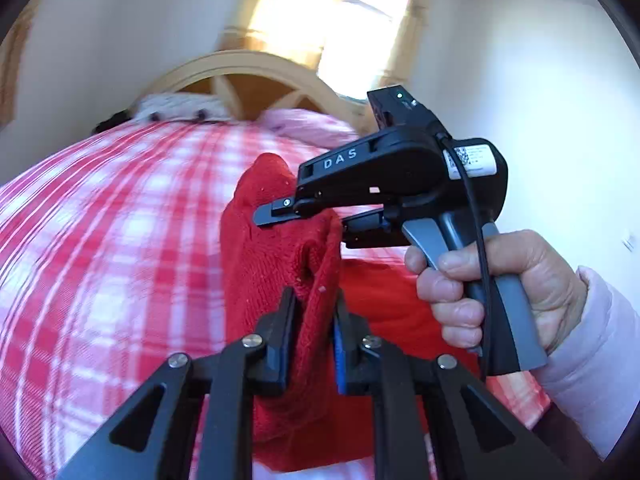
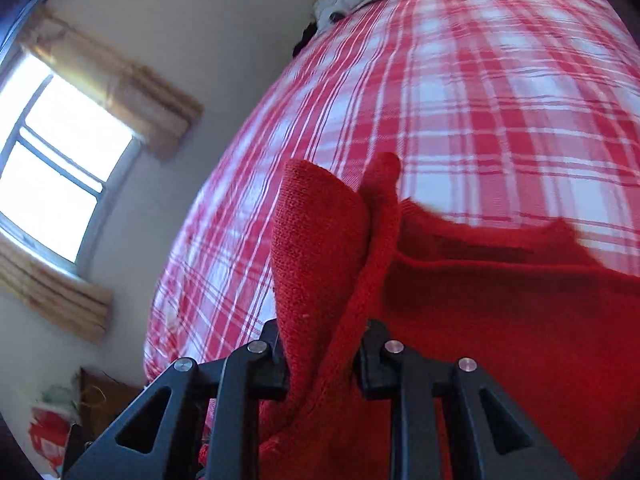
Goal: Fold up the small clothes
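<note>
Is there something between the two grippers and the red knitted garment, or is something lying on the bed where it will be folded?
Nothing visible. Both the left gripper and the right gripper are already shut on the red knitted garment. The plaid bedcover beyond it looks bare; only pillows lie at the headboard.

White walls (image 1: 500,60), bright curtained window (image 2: 60,152), wooden headboard (image 1: 248,76), red plaid bed (image 2: 480,100)

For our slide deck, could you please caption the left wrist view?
Both grippers, left gripper and right gripper, pinch a red knitted garment above the plaid bedspread.
</note>
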The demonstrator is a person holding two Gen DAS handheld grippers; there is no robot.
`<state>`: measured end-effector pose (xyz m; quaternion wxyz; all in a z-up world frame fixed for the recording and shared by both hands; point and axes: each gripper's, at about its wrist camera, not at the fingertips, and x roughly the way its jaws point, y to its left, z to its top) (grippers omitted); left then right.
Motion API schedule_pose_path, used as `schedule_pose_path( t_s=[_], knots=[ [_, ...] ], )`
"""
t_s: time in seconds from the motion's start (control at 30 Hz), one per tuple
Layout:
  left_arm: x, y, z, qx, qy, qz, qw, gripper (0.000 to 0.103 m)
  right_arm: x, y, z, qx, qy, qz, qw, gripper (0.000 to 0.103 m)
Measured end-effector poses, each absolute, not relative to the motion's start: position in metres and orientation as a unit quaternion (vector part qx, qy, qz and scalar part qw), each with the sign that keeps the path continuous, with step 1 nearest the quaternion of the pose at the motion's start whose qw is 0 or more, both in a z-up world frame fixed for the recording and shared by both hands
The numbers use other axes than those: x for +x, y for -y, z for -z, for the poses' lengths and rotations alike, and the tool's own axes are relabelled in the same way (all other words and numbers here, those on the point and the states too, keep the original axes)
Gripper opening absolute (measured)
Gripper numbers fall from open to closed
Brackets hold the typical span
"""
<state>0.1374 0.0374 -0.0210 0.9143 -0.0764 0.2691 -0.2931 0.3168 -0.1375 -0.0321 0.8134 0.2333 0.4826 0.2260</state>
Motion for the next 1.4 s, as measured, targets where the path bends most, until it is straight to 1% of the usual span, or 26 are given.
schedule_pose_path(
  t_s=[0.13, 0.23, 0.37, 0.5, 0.53, 0.57, 0.6, 0.63, 0.7, 0.83, 0.9, 0.97, 1.0, 1.07, 1.13, 1.23, 1.33, 1.4],
  knots=[
    [0.123, 0.003, 0.009, -0.053, -0.259, 0.351, 0.898, 0.017, 0.283, 0.206, 0.019, 0.263, -0.449, -0.201, 0.83, 0.023],
    [0.115, 0.035, 0.01, -0.035, -0.267, 0.386, 0.883, 0.017, 0.262, 0.249, 0.023, 0.278, -0.433, -0.185, 0.837, 0.023],
    [0.109, 0.071, 0.024, -0.001, -0.288, 0.408, 0.866, 0.016, 0.24, 0.299, 0.057, 0.306, -0.437, -0.162, 0.83, 0.023],
    [0.102, 0.095, 0.047, 0.046, -0.317, 0.403, 0.858, 0.016, 0.227, 0.32, 0.095, 0.338, -0.436, -0.165, 0.818, 0.024],
    [0.101, 0.098, 0.053, 0.057, -0.323, 0.402, 0.855, 0.017, 0.224, 0.323, 0.103, 0.348, -0.429, -0.165, 0.817, 0.026],
    [0.098, 0.099, 0.059, 0.071, -0.327, 0.401, 0.853, 0.02, 0.221, 0.327, 0.108, 0.356, -0.423, -0.165, 0.817, 0.028],
    [0.094, 0.099, 0.058, 0.078, -0.326, 0.403, 0.851, 0.027, 0.219, 0.331, 0.113, 0.366, -0.42, -0.162, 0.815, 0.04],
    [0.091, 0.098, 0.056, 0.087, -0.324, 0.409, 0.849, 0.031, 0.218, 0.335, 0.115, 0.374, -0.417, -0.162, 0.813, 0.048],
    [0.083, 0.089, 0.051, 0.098, -0.316, 0.423, 0.844, 0.046, 0.211, 0.342, 0.115, 0.392, -0.409, -0.165, 0.807, 0.048],
    [0.072, 0.046, 0.036, 0.084, -0.308, 0.445, 0.837, 0.058, 0.174, 0.368, 0.1, 0.399, -0.396, -0.099, 0.821, 0.048],
    [0.078, 0.002, 0.025, 0.047, -0.297, 0.439, 0.847, 0.071, 0.143, 0.367, 0.085, 0.369, -0.379, -0.067, 0.846, 0.048],
    [0.088, -0.029, 0.022, 0.016, -0.294, 0.411, 0.863, 0.078, 0.113, 0.355, 0.075, 0.357, -0.37, -0.077, 0.854, 0.048],
    [0.095, -0.044, 0.02, -0.003, -0.298, 0.388, 0.872, 0.08, 0.1, 0.347, 0.073, 0.357, -0.366, -0.083, 0.855, 0.048],
    [0.115, -0.061, 0.023, -0.029, -0.324, 0.344, 0.881, 0.08, 0.08, 0.328, 0.067, 0.337, -0.35, -0.08, 0.87, 0.048],
    [0.136, -0.064, 0.032, -0.031, -0.356, 0.303, 0.884, 0.08, 0.065, 0.31, 0.061, 0.308, -0.339, -0.081, 0.885, 0.048],
    [0.15, -0.055, 0.052, -0.01, -0.399, 0.284, 0.872, 0.08, 0.055, 0.278, 0.059, 0.264, -0.345, -0.089, 0.896, 0.048],
    [0.144, -0.049, 0.066, -0.021, -0.426, 0.284, 0.859, 0.08, 0.052, 0.258, 0.065, 0.223, -0.36, -0.073, 0.903, 0.048],
    [0.144, -0.049, 0.072, -0.027, -0.436, 0.279, 0.855, 0.081, 0.053, 0.256, 0.075, 0.234, -0.371, -0.067, 0.896, 0.048]
  ],
)
